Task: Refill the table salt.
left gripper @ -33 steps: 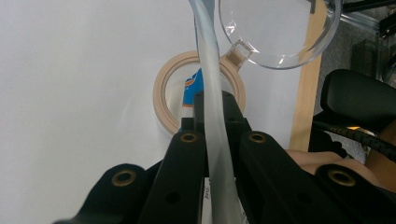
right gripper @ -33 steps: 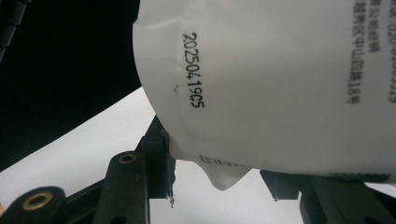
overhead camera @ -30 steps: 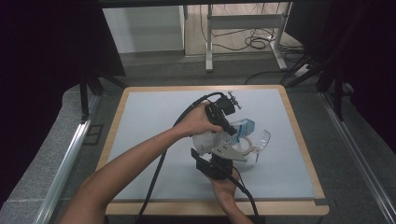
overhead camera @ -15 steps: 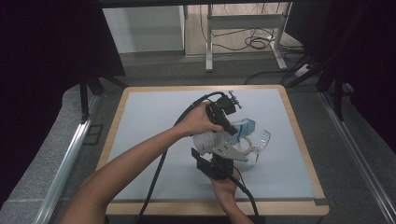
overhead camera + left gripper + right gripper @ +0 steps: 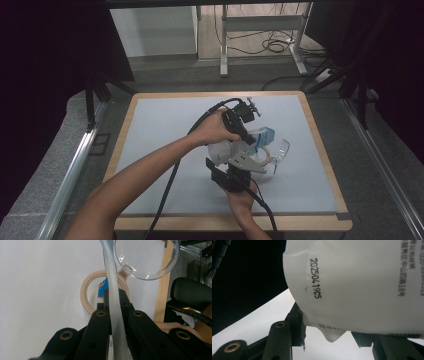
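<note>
A white pouch [image 5: 219, 150] with a blue top end hangs over the middle of the table, held between both grippers. My left gripper [image 5: 253, 140] reaches down from the upper left. In the left gripper view, the left gripper [image 5: 113, 293] is shut on the thin sealed edge of the pouch [image 5: 112, 275]. My right gripper [image 5: 227, 159] comes up from the near edge under its grey plate. In the right gripper view, the right gripper [image 5: 329, 333] has its jaws closed against the lower end of the pouch [image 5: 362, 285], which bears a printed date code.
A clear plastic cup [image 5: 281, 149] [image 5: 146, 257] lies on its side just right of the pouch. A roll of beige tape [image 5: 265, 159] [image 5: 86, 293] lies flat beside it. The grey mat [image 5: 160, 130] has a wooden border [image 5: 220, 93]. Black curtains stand at both sides.
</note>
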### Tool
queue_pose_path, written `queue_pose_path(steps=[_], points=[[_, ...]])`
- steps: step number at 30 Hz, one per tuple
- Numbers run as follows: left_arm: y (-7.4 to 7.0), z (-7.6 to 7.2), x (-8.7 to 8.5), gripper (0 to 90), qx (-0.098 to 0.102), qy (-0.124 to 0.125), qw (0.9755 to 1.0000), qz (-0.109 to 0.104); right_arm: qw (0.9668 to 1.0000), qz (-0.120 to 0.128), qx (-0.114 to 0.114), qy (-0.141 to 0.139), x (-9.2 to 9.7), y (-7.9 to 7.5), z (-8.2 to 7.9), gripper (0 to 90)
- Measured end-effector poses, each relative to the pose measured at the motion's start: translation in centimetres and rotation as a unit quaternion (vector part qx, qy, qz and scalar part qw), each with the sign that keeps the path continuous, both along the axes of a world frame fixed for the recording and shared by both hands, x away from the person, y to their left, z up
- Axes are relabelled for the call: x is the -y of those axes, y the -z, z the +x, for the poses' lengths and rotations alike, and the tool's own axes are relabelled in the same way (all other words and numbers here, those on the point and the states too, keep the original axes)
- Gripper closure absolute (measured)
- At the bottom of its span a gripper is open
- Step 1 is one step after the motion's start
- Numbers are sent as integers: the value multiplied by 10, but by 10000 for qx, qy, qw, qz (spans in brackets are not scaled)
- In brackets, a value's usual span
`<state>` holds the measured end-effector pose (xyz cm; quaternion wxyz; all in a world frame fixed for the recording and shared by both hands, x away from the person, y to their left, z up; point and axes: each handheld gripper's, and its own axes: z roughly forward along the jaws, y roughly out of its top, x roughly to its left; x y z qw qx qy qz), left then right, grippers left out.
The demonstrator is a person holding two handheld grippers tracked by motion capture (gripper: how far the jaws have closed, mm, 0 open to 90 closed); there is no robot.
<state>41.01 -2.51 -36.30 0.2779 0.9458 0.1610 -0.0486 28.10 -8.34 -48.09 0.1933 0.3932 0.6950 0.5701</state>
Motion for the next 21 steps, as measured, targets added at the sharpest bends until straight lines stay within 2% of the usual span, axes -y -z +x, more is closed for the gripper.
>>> queue_pose_path(steps=[7, 21], points=[[0, -1, 1, 899, 14, -33, 10000, -14, 10000, 28, 32, 48, 0, 1, -1, 530], [-1, -1, 1, 899, 33, 1, 10000, 24, 9996, 264, -90, 44, 0, -1, -1, 531]])
